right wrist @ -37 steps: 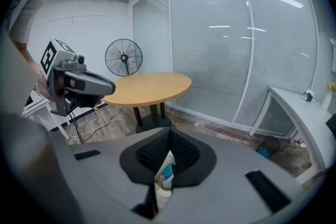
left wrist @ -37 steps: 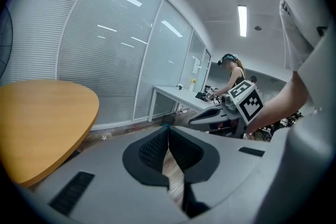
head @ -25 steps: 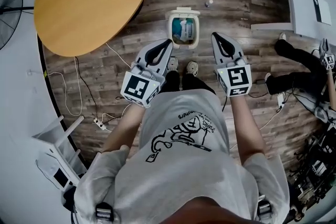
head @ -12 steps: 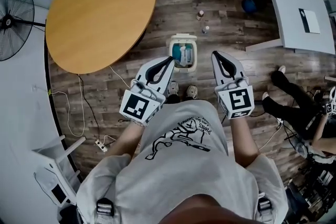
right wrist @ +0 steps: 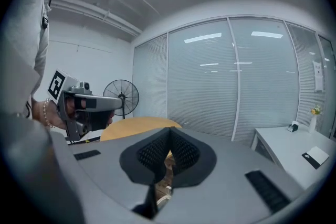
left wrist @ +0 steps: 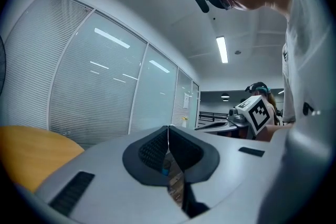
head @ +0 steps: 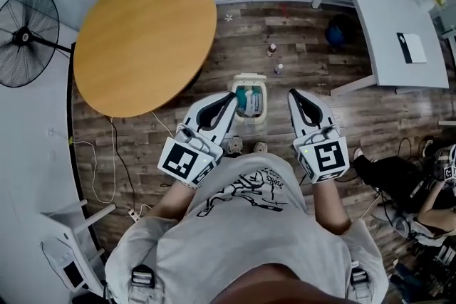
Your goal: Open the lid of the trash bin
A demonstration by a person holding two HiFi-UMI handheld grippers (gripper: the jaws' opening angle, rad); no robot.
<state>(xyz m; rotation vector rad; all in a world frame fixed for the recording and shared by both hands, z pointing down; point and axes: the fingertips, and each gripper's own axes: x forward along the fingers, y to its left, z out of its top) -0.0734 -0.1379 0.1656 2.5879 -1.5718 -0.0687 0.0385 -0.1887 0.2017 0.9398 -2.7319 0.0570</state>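
A: Holding both grippers level and high, well above the small cream rectangular trash bin (head: 250,97) on the wood-plank floor (head: 313,53). Jaws of the left gripper (head: 229,97) pressed together with nothing between; same for the right gripper (head: 293,95), closed up and empty.

B: And the lid?

A: Looks tipped up already, judging by the blue and white contents on show inside. Sits just ahead of the shoes (head: 261,147), between the two grippers in the head view.

B: Risks from here?

A: Dropping down carelessly and knocking the light bin over, or nudging the lid shut. Possibly also toppling the two small bottles (head: 271,50) just beyond it.

B: Edges?

A: Round tan wooden table (head: 142,39) on the left, its rim near the bin; thin white cable (head: 114,146) trailing on the floor beside it. Pale grey desk (head: 377,18) off to the right, seated person (head: 399,178) well apart.

B: Open room?

A: Straight down and ahead, between table rim and desk.
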